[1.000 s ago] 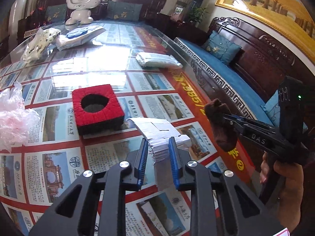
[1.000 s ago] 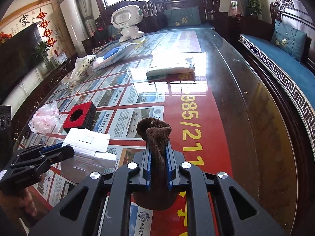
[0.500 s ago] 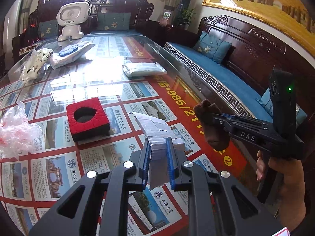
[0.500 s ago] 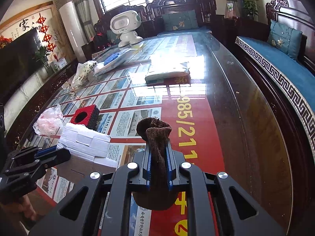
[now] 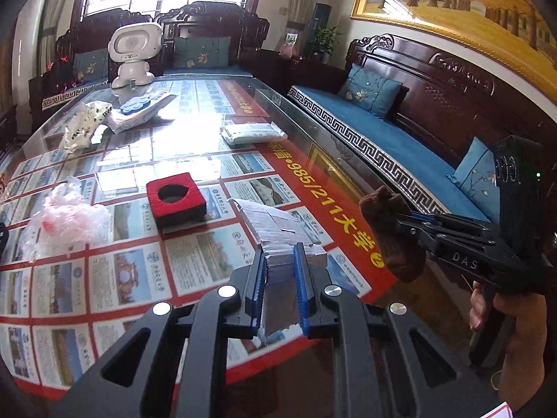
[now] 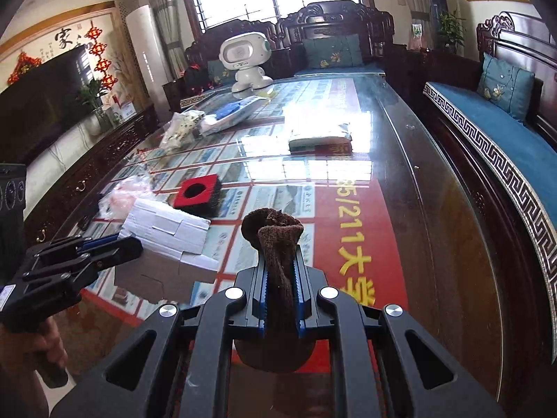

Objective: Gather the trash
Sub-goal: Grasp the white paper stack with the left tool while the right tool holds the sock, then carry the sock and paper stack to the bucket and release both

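while the left gripper (image 5: 280, 268) clamps flattened corrugated cardboard (image 5: 275, 230), the right gripper's (image 6: 281, 271) jaws pinch a nubbly brown sock (image 6: 275, 240).

Both grippers are lifting back toward the table's near edge! The left gripper (image 5: 280, 261) has carried the white box (image 5: 275, 230) clear of the glass table (image 5: 348, 160), and the red block (image 5: 175, 202) now lies farther off. The right gripper (image 6: 281, 271) raises the brown sock (image 6: 275, 240) alongside.
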